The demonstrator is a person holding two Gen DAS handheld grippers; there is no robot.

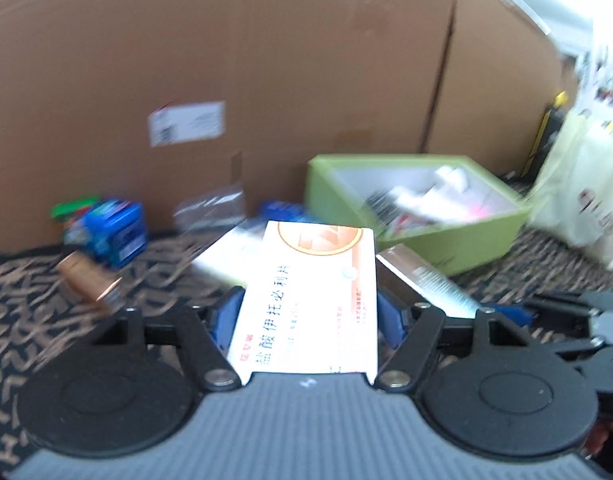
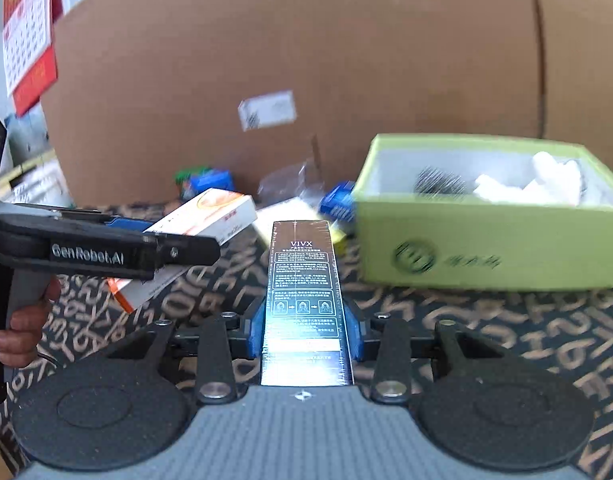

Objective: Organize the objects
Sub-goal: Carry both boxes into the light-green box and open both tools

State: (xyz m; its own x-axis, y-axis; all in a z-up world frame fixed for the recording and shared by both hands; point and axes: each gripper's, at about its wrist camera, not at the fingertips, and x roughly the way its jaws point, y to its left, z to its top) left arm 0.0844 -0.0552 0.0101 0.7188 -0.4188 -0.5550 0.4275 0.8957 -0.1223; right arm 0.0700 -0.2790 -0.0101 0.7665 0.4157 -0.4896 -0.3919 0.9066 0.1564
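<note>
My left gripper (image 1: 310,316) is shut on a white and orange medicine box (image 1: 314,292), held above the patterned cloth; the box also shows in the right wrist view (image 2: 210,212), clamped in that gripper (image 2: 122,248). My right gripper (image 2: 306,328) is shut on a long black VIVX box (image 2: 304,300), which also shows in the left wrist view (image 1: 426,276). A green open box (image 1: 418,208) with white and dark items inside sits ahead right; in the right wrist view the green box (image 2: 490,240) is right of the black box.
A big cardboard box (image 1: 266,60) stands behind everything. On the cloth lie a blue pack (image 1: 114,232), a copper-coloured bottle (image 1: 90,280), a clear plastic bag (image 1: 210,208) and a white flat pack (image 1: 226,252). A pale bag (image 1: 578,184) stands at far right.
</note>
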